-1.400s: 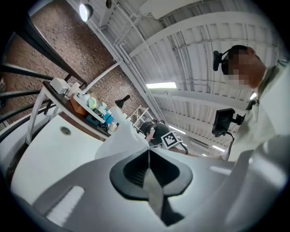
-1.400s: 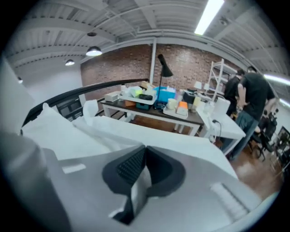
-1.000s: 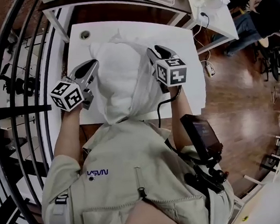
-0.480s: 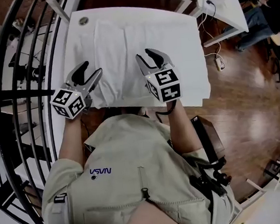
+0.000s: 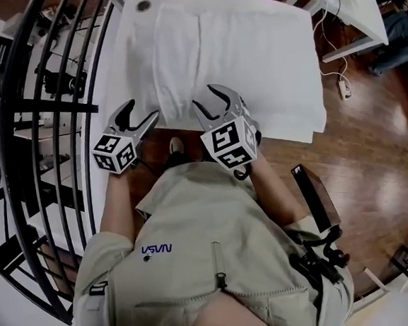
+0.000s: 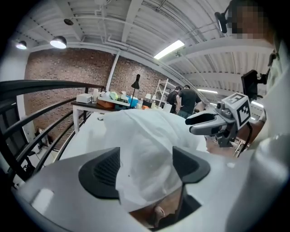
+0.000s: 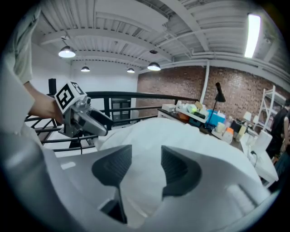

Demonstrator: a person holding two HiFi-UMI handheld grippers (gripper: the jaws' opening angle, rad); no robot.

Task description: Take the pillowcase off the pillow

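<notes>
caught just spreading grey left tool (image 5: 143, 111) and right tool (image 5: 209, 98), jaws apart with loose white cloth pillowcase (image 5: 236, 42) between, over white rectangular worktop (image 5: 133, 23).

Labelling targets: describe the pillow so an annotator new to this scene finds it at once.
Find the white table beside the black railing. The pillow lies lengthwise on it, one end at the edge nearest the person. It is the only puffy, creased shape on that flat top.

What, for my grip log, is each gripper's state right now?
Left gripper: open, jaws just opening, white fabric pillowcase between them, ungripped.
Right gripper: open, jaws just opening, same pillowcase between them, ungripped.
</notes>
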